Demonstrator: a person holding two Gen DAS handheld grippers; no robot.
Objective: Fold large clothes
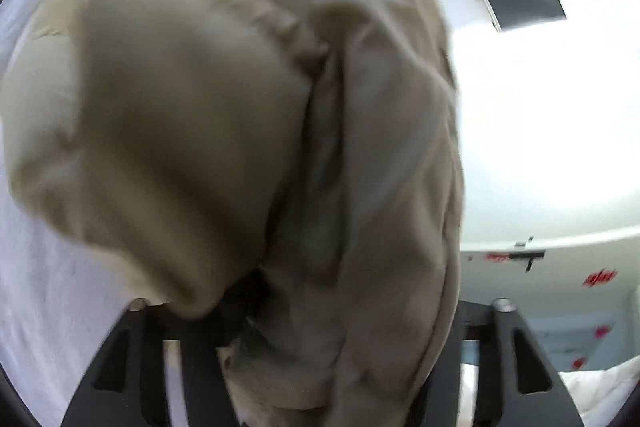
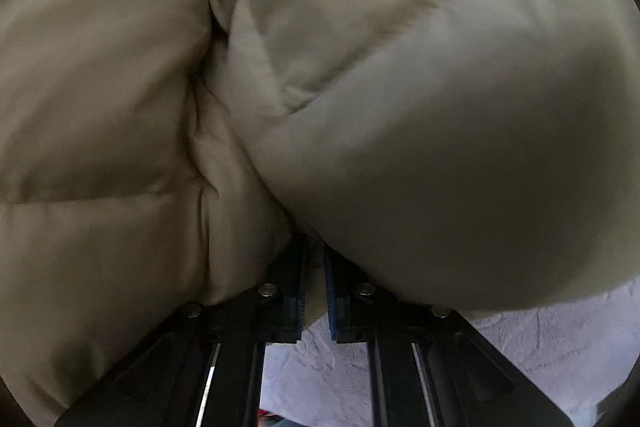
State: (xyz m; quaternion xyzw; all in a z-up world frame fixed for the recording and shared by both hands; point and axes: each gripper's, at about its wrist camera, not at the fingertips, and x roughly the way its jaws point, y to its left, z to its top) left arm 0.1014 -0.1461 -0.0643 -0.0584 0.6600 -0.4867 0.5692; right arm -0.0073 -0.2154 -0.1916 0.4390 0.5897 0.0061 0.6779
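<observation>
Right wrist view, right gripper (image 2: 316,291) jaws pinching a fold of the puffy beige quilted jacket (image 2: 360,87) above a white sheet (image 2: 540,339), left gripper (image 1: 320,367) buried in blurred jacket, jaw state unclear.

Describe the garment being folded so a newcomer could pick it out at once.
Start from the pale lilac-white sheet that covers the surface. Lifted above it is a puffy beige quilted jacket, bunched up, with a fold pinched in the right tongs. It is the only tan, padded thing there; all around it is white or black.
</observation>
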